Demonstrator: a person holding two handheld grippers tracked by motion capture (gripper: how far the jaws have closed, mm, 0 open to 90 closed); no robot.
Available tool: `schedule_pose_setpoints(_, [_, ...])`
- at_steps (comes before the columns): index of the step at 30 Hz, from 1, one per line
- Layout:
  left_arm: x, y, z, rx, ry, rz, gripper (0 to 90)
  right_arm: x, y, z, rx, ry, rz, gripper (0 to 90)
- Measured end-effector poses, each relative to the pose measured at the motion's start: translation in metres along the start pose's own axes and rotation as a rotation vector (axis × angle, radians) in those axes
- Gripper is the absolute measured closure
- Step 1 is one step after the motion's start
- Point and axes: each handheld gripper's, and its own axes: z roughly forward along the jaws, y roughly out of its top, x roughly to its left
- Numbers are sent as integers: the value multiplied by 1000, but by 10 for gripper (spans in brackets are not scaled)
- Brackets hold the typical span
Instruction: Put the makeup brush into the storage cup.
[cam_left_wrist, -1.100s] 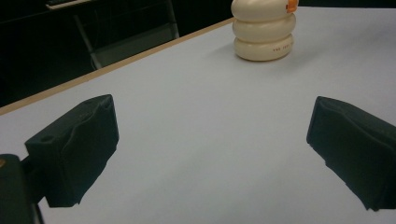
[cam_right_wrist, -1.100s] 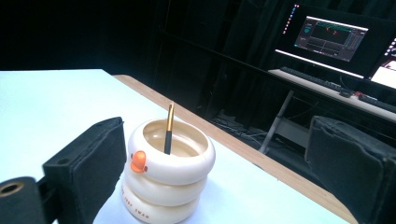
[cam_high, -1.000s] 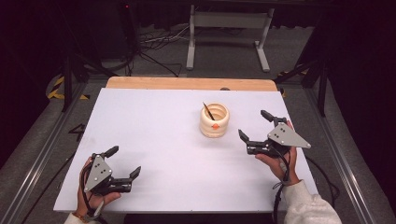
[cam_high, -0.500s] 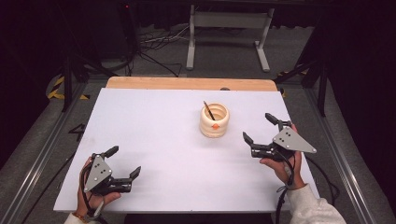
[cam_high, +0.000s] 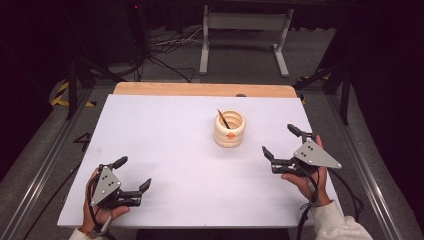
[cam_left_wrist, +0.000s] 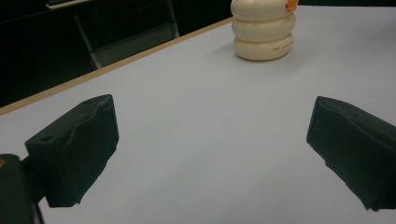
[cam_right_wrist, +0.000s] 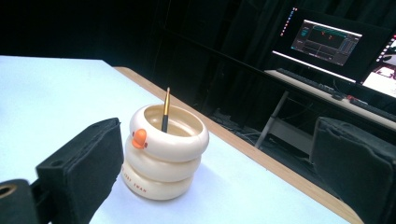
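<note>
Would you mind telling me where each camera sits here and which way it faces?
High view: above the person's side, looking forward and down on the white table; both hands show, with the left gripper and right gripper, jaws apart.
Left gripper view: rides low over the table, facing the cream ringed holder; its own two black jaws show.
Right gripper view: faces the holder and the pen in it, monitors beyond; its own jaws show.
All three share the holder.

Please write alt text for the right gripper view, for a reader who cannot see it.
A cream, ring-stacked holder with an orange beak stands on the white table, a thin dark brush with a gold tip upright inside. The open right tool frames it.
</note>
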Motion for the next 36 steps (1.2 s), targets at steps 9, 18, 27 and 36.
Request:
schedule_pose_setpoints(9, [0,0,0,-3,0,1,31,2,-9,-7,12,-8,-4,41])
schedule_pose_setpoints(18, [0,1,1,-1,-3,5,31,3,-18,-15,29,-7,-11,46])
schedule_pose_setpoints(27, [0,1,2,0,-4,5,31,3,-31,-24,41,6,1,49])
schedule_pose_setpoints(36, [2,0,3,5,-1,2,31,2,-43,-38,61,15,12,43])
